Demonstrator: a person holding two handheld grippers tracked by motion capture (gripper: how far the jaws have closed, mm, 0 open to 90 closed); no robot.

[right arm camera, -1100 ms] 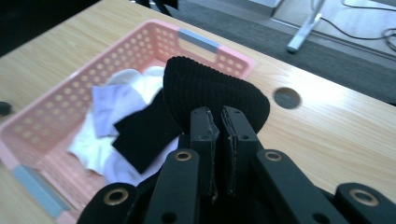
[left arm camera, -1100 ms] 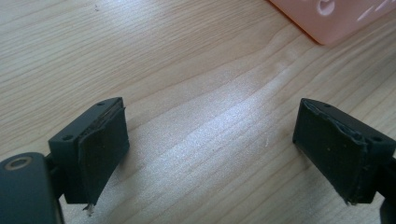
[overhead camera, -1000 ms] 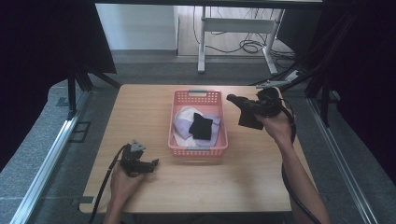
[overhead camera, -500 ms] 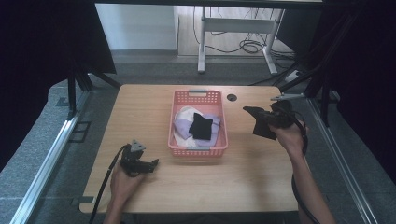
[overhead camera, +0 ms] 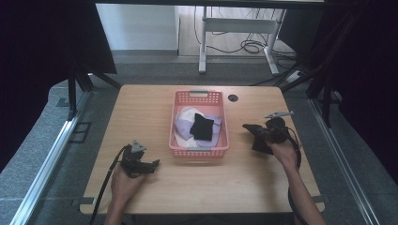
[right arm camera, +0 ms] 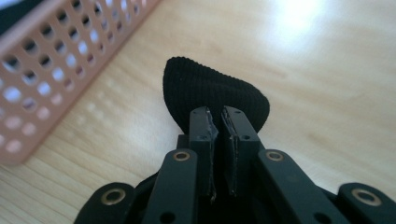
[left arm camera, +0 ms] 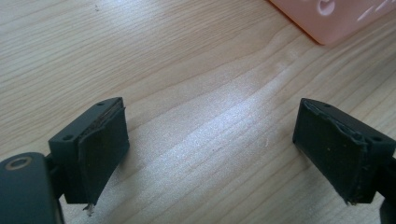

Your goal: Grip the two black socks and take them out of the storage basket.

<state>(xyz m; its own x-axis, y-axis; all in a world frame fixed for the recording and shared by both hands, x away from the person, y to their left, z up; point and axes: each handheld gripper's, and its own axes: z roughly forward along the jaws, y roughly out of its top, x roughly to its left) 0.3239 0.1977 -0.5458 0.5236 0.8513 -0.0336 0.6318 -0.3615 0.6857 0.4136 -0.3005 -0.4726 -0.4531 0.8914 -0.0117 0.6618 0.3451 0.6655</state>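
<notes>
Right now we are holding a small black ribbed cloth (right arm camera: 212,95), maybe a sock, in our right gripper (right arm camera: 219,123). Its jaws are pinching almost closed on the cloth, with just the thin fabric between them. The cloth is hanging over the wooden table (overhead camera: 141,108), to the right of the pink plastic basket (overhead camera: 220,140) and near it. In the high view the cloth (overhead camera: 256,136) is sticking out to the left of the gripper (overhead camera: 267,133), so it is pointing back at the basket.

We think the cloth is going down on the bare table here, so the next move is mostly down. The right hand is the near one and is doing the job.

Inside the basket we are seeing another black cloth (overhead camera: 202,126) lying on a light purple cloth (overhead camera: 185,126) and a white one (overhead camera: 187,114).

Our left gripper (overhead camera: 148,165) is resting low on the table, well apart from the held cloth. Its jaws are standing wide open and are holding nothing.
</notes>
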